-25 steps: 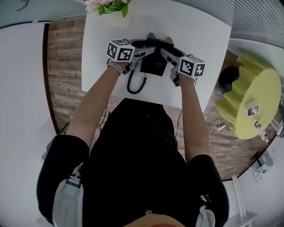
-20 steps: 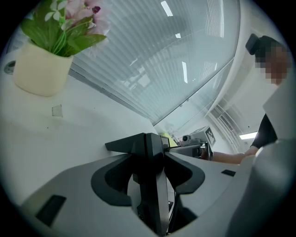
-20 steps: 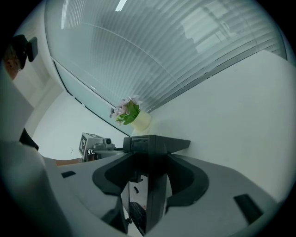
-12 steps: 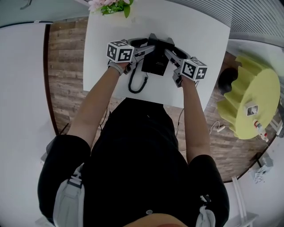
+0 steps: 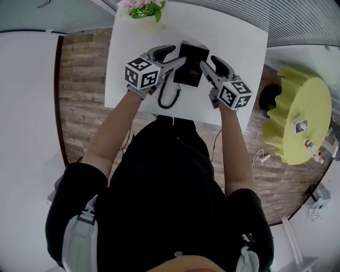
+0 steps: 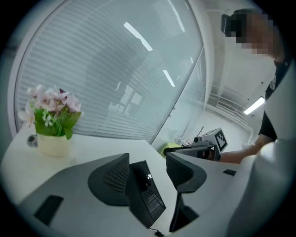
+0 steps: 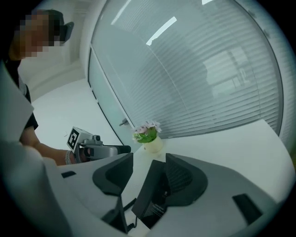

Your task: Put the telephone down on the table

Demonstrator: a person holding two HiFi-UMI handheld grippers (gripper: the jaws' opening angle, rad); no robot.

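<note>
Fingers [image 6: 111,185] of the left gripper [image 5: 172,56] are standing spread wide, having just been opening further. The telephone [image 5: 191,65] is showing in the gap between them in the left gripper view, yet neither pad is pressing on it. The fingers [image 7: 185,185] of the right gripper [image 5: 211,64] are likewise standing apart, with the same black slab showing between them, unpinched. Neither gripper is holding anything.

The telephone is lying at the upper centre of the head view, on the white worktop [image 5: 239,42], face up and slightly askew to the worktop's edges. Its coiled cord [image 5: 169,95] is trailing from its lower left corner toward the bottom edge of the worktop. The left gripper is hovering at the set's left side and the right gripper at its right. Each tip is overlapping or lying just beside an edge in the picture, and whether any tip is touching the case cannot be told.

Progress, as a judgement: the set-down is looking complete, since the telephone is seeming to rest on the worktop with no fingers closed on it. Only drawing the grippers clear is remaining, without snagging the cord or nudging the case.

Outward from the set, a flower pot [image 5: 142,8] is standing at the worktop's upper left corner, well apart from the telephone. Wooden floor [image 5: 79,79] is showing at the frame's left, and a yellow-green round stand [image 5: 297,117] is standing at the right.
</note>
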